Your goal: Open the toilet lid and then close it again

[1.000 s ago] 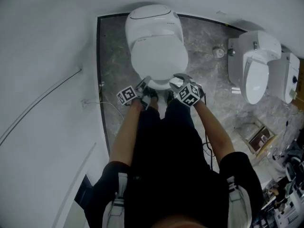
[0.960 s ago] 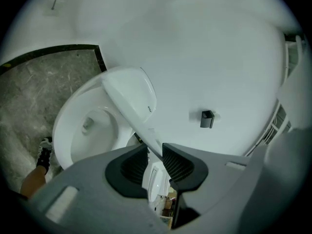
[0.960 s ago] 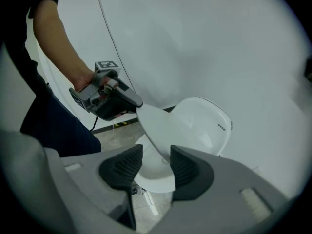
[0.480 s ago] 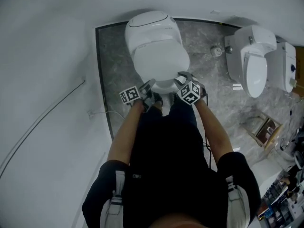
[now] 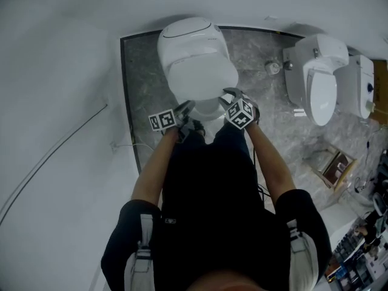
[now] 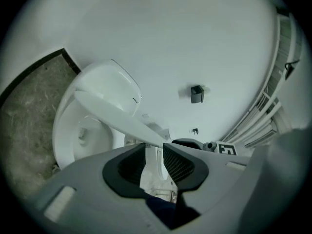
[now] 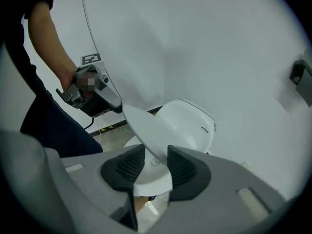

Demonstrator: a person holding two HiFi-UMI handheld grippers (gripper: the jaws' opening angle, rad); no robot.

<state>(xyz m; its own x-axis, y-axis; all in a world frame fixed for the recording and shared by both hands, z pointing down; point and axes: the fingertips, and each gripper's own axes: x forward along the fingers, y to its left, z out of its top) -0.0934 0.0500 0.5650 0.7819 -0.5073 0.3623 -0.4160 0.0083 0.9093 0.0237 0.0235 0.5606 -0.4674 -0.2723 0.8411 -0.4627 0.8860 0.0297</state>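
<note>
Toilet lid (image 5: 201, 76) is partly raised off the bowl (image 6: 83, 135). Left gripper (image 5: 185, 110) pinches its front rim, jaws just eased open slightly. Right gripper (image 5: 227, 97) just closed on it. Raise both evenly about the hinge, no twist.

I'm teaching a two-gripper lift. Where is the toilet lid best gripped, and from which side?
Pinch the toilet lid at its thin front rim, coming from the front, opposite the rear end where it pivots. The lid is a thin shell, tilted up off the seat, so its edge can likely be straddled there.
</note>
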